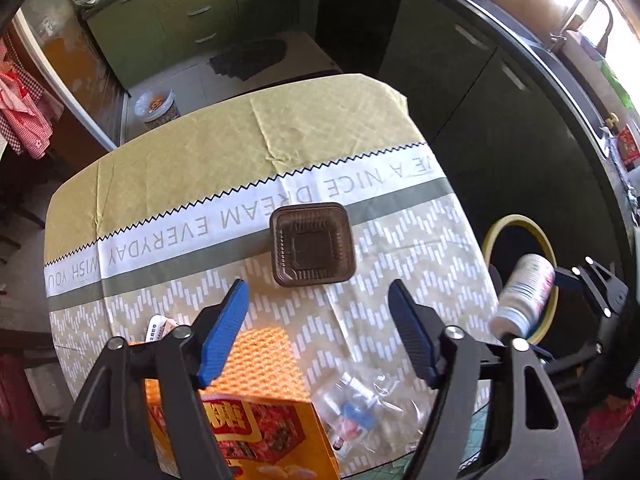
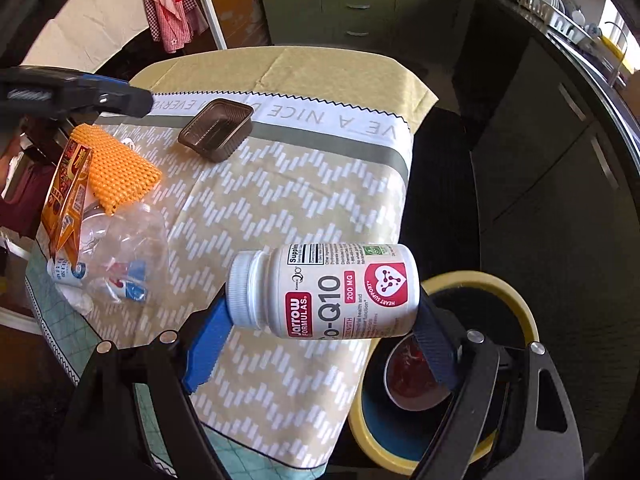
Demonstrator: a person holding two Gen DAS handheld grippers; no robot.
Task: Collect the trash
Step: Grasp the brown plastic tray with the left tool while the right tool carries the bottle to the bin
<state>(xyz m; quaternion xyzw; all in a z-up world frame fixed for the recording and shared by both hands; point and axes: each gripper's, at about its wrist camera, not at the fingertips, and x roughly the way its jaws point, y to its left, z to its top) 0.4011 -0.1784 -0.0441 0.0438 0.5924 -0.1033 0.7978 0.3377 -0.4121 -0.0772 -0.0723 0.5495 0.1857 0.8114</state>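
My right gripper is shut on a white supplement bottle, held sideways by its cap and base at the table's right edge, beside a yellow-rimmed bin. The bottle and bin also show in the left wrist view. My left gripper is open and empty above the table, just short of a brown plastic tray. An orange foam net, an orange snack box and a crumpled clear wrapper lie at the near left.
The table wears a beige patterned cloth with lettering. The bin holds a red-lined bowl. Green cabinets and a dark counter with a sink ring the table. A small lined bin stands on the floor beyond.
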